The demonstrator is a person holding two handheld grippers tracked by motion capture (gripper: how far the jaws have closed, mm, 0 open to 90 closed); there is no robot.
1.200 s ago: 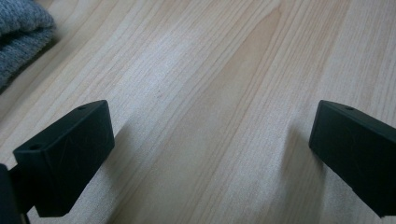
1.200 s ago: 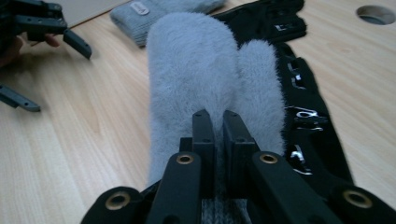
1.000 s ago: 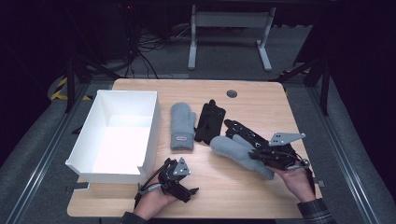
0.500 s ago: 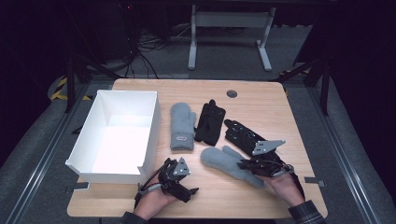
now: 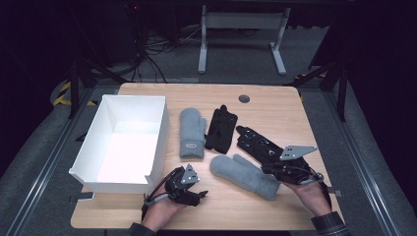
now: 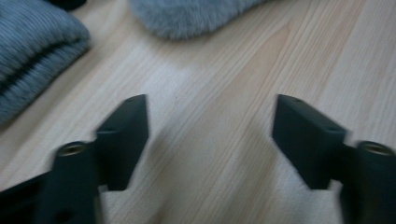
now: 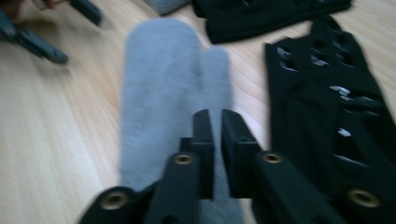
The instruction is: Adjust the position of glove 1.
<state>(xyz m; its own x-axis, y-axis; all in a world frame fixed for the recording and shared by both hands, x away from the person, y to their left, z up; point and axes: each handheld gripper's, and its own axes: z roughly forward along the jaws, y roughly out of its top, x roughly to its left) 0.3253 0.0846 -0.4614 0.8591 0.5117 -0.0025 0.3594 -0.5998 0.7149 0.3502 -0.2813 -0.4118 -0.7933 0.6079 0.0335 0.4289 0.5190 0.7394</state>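
The grey mitten (image 5: 246, 175) lay flat on the table (image 5: 275, 98), right of the white box (image 5: 129, 142) and just left of a black glove (image 5: 258, 145). The right tongs (image 7: 215, 122) were pinched nearly closed on the mitten's cuff. Near the box's front corner, the left tongs (image 6: 210, 135) had just been closing over bare wood, with nothing between them.
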